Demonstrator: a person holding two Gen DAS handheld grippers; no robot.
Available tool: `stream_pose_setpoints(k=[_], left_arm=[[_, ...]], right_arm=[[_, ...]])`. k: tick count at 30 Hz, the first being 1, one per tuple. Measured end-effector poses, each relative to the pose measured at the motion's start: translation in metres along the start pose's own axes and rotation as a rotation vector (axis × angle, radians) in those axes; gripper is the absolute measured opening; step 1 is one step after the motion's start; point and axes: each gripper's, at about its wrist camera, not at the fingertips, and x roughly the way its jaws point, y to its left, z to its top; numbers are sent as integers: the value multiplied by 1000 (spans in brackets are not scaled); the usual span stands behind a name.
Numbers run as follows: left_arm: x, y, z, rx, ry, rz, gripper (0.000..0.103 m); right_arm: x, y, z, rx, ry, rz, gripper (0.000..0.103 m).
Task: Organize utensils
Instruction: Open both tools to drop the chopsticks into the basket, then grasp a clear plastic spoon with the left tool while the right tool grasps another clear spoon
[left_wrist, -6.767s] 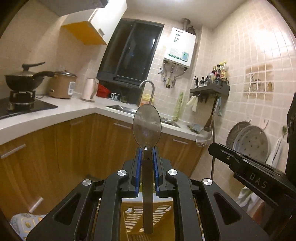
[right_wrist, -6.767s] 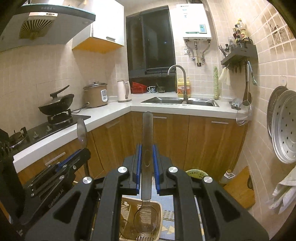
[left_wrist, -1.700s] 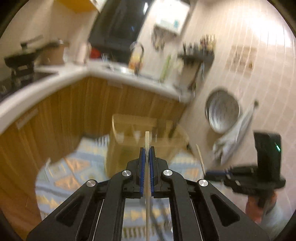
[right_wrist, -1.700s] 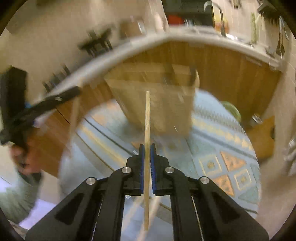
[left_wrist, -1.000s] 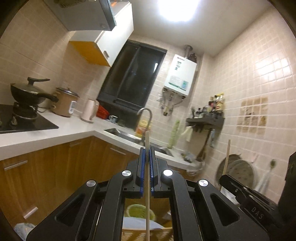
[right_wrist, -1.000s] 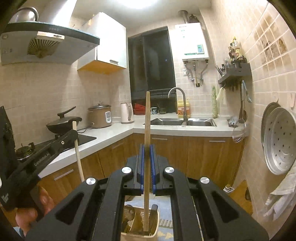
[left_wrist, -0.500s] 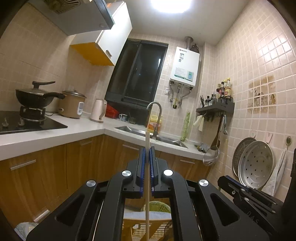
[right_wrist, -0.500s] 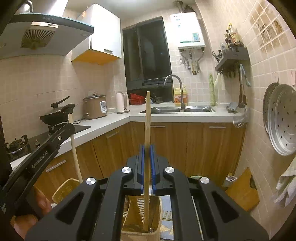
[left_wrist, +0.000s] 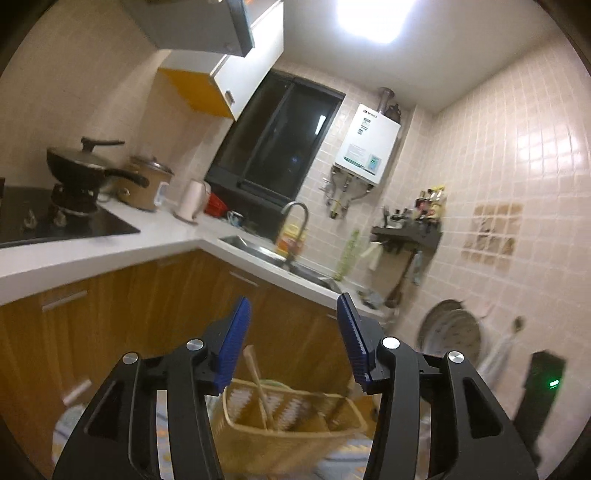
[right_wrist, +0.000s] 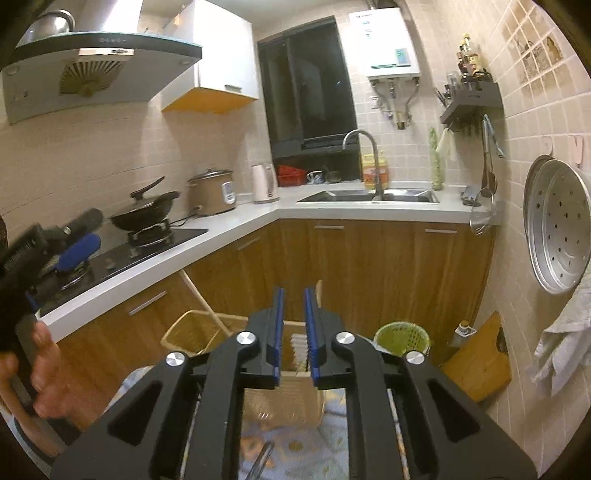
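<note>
Both tongs empty above the woven utensil basket.

Left wrist view: the left gripper (left_wrist: 293, 314), black with blue ribbed pads, is hanging with its jaws spread wide and gripping nothing. Below it a pale wooden chopstick (left_wrist: 260, 387) is leaning tilted inside the beige woven plastic utensil basket (left_wrist: 295, 439) on the patterned floor mat (left_wrist: 343, 465).
Right wrist view: the right gripper (right_wrist: 294, 299) is showing a narrow gap between its pads, nothing held. The basket (right_wrist: 188, 328) is sitting just under the fingers; a chopstick (right_wrist: 201, 299) is slanting out of its left compartment. A green mesh bin (right_wrist: 402, 338) is standing to the right against the wooden cabinets (right_wrist: 369, 266).
</note>
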Motion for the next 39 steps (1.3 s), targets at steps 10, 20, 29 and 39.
stream_pose_setpoints(k=[10,20,29,39], left_arm=[[-63,-19,33,64,93,-56,56],[-6,0,-66,94,657,-56,58],[45,31,-191,171,994,10,52],[62,10,-222,305,1063,36,36]], right_arm=[[-62,12,16,42,9,41,58],[-25,16,-57,38,514,-13,62],[-1,-1,-130,26,705,-77,62],[24,-34,-160,169,810,-14,62]])
